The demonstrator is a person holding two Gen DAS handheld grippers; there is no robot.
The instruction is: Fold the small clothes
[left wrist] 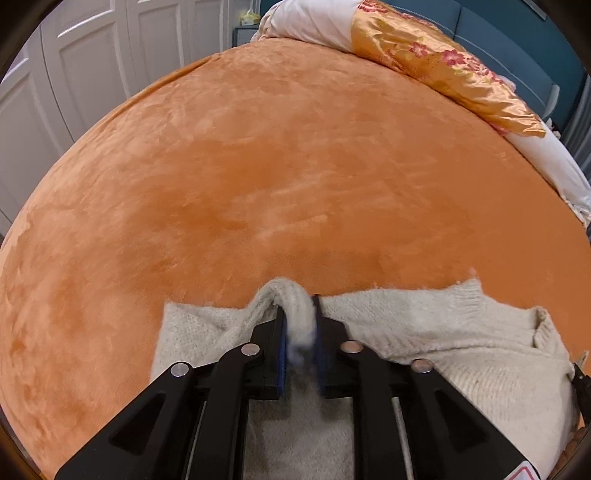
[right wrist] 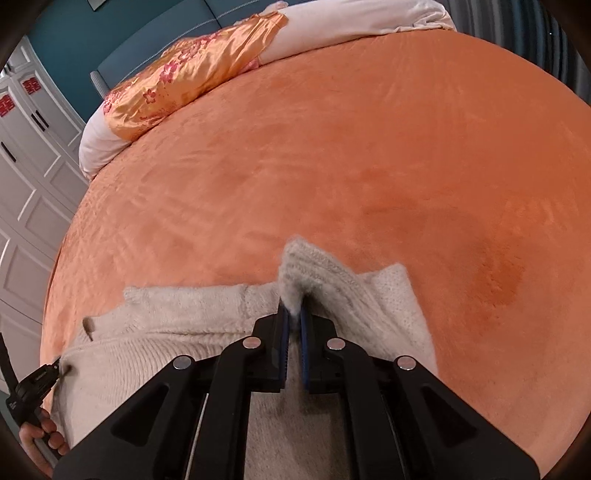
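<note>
You're working on a bed w/ an orange plush blanket covering nearly the whole surface; it's bare apart from the garment at the near edge. At the far end lies a rolled-up white duvet w/ an orange satin floral panel draped over it. Behind that is a teal padded headboard, and white panelled wardrobe doors run along one side of the room; in the right wrist view the doors carry red paper decorations. A cream knit sweater lies spread flat across the near part of the blanket, stretching between both your tools. Your left gripper points steeply down at the sweater's far edge, a fold of ribbed knit bunched up between its blue pads; the gap looks slightly parted, fabric sits in it and the left pad meets the fold, so it reads as clamped on the sweater, tho loosely. Your right gripper is angled down likewise, tongs nearly together and pinching a raised ridge of the sweater's edge. In the right wrist view you can see your left hand at the lower left, fingers wrapped round the black tool handle, its tip touching the sweater's side
</note>
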